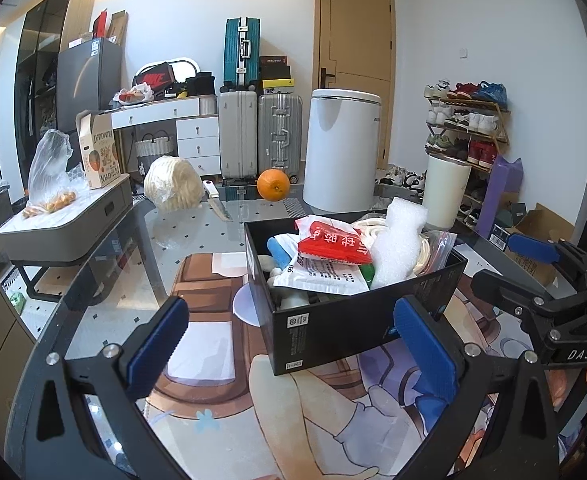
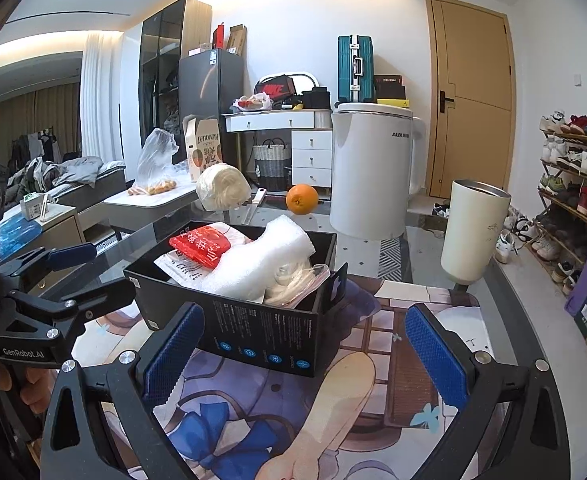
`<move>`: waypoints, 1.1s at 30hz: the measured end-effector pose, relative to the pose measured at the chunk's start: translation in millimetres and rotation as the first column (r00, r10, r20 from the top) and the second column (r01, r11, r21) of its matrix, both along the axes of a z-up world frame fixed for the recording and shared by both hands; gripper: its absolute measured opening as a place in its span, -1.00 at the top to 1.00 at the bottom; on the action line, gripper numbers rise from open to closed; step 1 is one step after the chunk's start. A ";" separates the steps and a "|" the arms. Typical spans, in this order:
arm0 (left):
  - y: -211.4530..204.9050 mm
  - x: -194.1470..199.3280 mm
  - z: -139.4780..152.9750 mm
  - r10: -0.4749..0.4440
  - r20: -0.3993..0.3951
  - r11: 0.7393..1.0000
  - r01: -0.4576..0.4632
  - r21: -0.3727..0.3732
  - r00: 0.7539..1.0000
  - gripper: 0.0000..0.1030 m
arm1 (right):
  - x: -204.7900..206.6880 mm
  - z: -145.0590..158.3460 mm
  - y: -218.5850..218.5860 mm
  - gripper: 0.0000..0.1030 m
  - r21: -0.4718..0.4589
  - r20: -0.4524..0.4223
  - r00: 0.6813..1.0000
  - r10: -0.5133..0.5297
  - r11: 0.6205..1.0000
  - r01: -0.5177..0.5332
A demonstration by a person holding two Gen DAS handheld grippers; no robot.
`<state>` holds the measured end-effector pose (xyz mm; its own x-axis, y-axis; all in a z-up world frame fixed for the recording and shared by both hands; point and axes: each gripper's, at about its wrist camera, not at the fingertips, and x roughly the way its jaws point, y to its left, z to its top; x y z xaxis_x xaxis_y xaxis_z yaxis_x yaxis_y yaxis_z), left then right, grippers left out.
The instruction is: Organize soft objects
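Observation:
A black box [image 1: 357,316] [image 2: 253,332] stands on the anime-print mat [image 1: 213,360] [image 2: 393,360]. It holds a red and white packet [image 1: 333,248] [image 2: 199,246], white foam wrap [image 1: 397,244] [image 2: 261,260], a clear bag of white stuff [image 2: 297,280] and a blue soft item [image 1: 279,254]. My left gripper [image 1: 293,340] is open and empty just in front of the box; it also shows at the left of the right wrist view [image 2: 89,272]. My right gripper [image 2: 305,348] is open and empty before the box's near side; it shows at the right of the left wrist view [image 1: 509,264].
On the glass table behind the box lie a pale netted bundle [image 1: 171,188] [image 2: 221,188], a knife [image 1: 217,200], an orange [image 1: 273,185] [image 2: 301,199], a white appliance [image 1: 341,148] [image 2: 373,168] and a cream tumbler [image 1: 445,190] [image 2: 473,232]. A shoe rack [image 2: 573,184] stands right.

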<state>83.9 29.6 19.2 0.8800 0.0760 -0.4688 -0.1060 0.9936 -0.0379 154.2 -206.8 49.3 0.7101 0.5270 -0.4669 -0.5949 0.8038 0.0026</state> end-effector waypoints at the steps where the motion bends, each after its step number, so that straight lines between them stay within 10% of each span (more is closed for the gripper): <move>1: -0.2 0.3 0.1 0.000 -0.001 1.000 0.000 0.001 1.000 -1.00 | 0.4 0.2 -0.2 -0.98 0.000 0.000 1.000 0.000 1.000 0.000; 33: 0.0 -1.1 0.5 -0.007 0.004 1.000 0.007 0.007 1.000 -1.00 | -0.6 0.6 -0.6 -0.98 0.005 0.004 1.000 -0.001 1.000 0.001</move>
